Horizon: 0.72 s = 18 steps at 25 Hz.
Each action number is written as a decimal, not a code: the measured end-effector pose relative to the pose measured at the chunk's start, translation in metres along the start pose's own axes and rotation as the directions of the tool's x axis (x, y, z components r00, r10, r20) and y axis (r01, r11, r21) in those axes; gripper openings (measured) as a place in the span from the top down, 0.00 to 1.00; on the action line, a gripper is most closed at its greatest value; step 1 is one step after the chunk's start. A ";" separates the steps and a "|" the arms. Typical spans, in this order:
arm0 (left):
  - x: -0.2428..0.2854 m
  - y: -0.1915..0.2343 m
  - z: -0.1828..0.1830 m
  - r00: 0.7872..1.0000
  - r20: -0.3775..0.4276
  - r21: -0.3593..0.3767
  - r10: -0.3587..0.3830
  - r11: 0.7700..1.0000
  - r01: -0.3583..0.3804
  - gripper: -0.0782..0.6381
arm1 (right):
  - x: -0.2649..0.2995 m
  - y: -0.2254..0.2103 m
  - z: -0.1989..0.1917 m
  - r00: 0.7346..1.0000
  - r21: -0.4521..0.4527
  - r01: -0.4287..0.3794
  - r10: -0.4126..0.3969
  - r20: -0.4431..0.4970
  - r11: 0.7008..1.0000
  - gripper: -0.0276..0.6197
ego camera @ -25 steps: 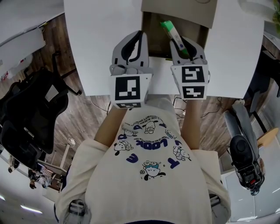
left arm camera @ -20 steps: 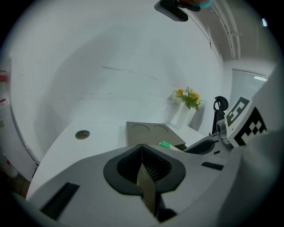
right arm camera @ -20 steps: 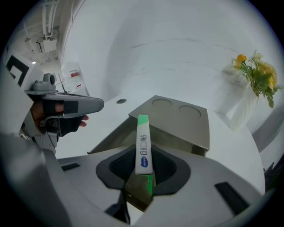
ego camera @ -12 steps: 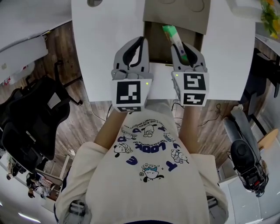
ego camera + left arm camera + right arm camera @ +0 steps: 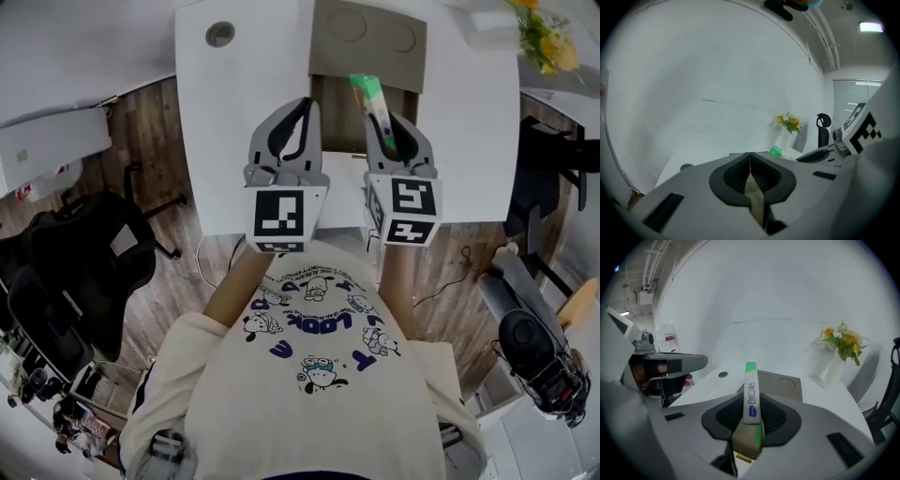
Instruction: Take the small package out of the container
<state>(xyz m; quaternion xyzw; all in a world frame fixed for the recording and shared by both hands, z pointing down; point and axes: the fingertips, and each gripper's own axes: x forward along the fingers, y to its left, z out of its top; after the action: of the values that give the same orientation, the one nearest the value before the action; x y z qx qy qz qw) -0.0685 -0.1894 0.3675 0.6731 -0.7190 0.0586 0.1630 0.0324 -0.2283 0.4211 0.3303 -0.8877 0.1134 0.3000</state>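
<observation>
A slim green and white package (image 5: 374,101) (image 5: 751,401) stands out from between the jaws of my right gripper (image 5: 394,141) (image 5: 751,420), which is shut on it. It is held above the near end of an open brown cardboard container (image 5: 367,56) on the white table (image 5: 244,112). My left gripper (image 5: 292,131) (image 5: 750,180) is beside it on the left, shut with nothing between its jaws. The container's inside is mostly hidden by the grippers.
A cable hole (image 5: 220,34) marks the table's far left. A vase of yellow flowers (image 5: 542,39) stands at the far right corner. Black office chairs (image 5: 75,272) stand on the wooden floor to the left, and grey equipment (image 5: 534,347) to the right.
Both grippers have drawn back toward the person and risen relative to the table, the right one still carrying the package. More of the container and table shows now.
</observation>
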 end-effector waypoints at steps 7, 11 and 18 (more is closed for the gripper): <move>-0.028 -0.003 0.033 0.997 0.075 0.017 -0.020 1.000 0.019 0.87 | -0.040 0.007 0.035 0.990 0.009 0.090 -0.090 0.108 0.996 0.78; -0.038 -0.010 0.046 0.992 0.123 0.033 -0.036 0.999 0.032 0.87 | -0.061 0.008 0.049 0.973 0.022 0.140 -0.142 0.184 0.990 0.78; -0.037 -0.013 0.061 0.982 0.182 0.048 -0.057 0.998 0.050 0.87 | -0.073 0.005 0.064 0.939 0.048 0.197 -0.202 0.279 0.979 0.78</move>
<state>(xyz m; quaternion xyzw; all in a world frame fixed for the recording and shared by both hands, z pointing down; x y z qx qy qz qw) -0.0635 -0.1741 0.2968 0.6980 -0.7112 0.0074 0.0832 0.0437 -0.2117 0.3261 0.4343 -0.8822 0.0425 0.1770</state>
